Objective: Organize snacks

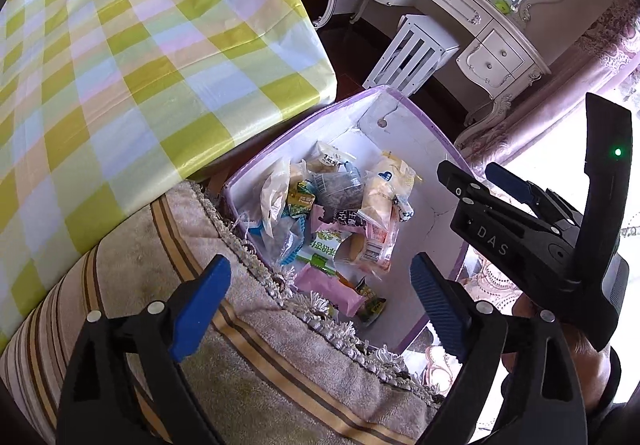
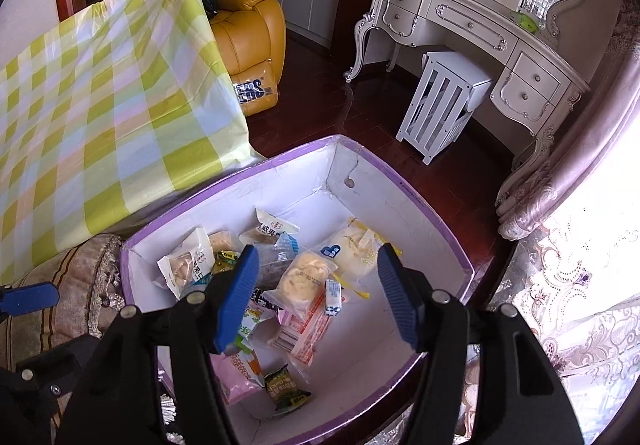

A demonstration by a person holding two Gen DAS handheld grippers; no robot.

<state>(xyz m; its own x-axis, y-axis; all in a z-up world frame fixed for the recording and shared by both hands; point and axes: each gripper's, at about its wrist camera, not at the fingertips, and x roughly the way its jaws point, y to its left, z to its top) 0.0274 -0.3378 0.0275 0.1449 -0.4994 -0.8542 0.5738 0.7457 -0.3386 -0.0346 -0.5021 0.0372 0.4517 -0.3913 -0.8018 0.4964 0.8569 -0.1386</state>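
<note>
A white box with a purple rim (image 1: 420,113) (image 2: 400,181) holds a loose pile of wrapped snacks (image 1: 340,213) (image 2: 280,285). Among them are a yellow bun packet (image 2: 308,273), a pink packet (image 1: 328,289) (image 2: 236,369) and a small green packet (image 2: 286,391). My left gripper (image 1: 320,305) hangs open over the box's near edge, nothing between its blue pads (image 1: 200,305). My right gripper (image 2: 318,297) (image 1: 476,175) is open above the pile, gripping nothing. One blue pad of the left gripper (image 2: 28,299) shows at the left edge of the right wrist view.
A table under a green checked cloth (image 1: 120,65) (image 2: 100,105) stands left of the box. A striped, fringed cushion (image 1: 240,345) lies in front. Beyond are a white dressing table (image 2: 480,37), a white slatted stool (image 2: 440,105), a yellow armchair (image 2: 240,5) and lace curtains (image 2: 580,285).
</note>
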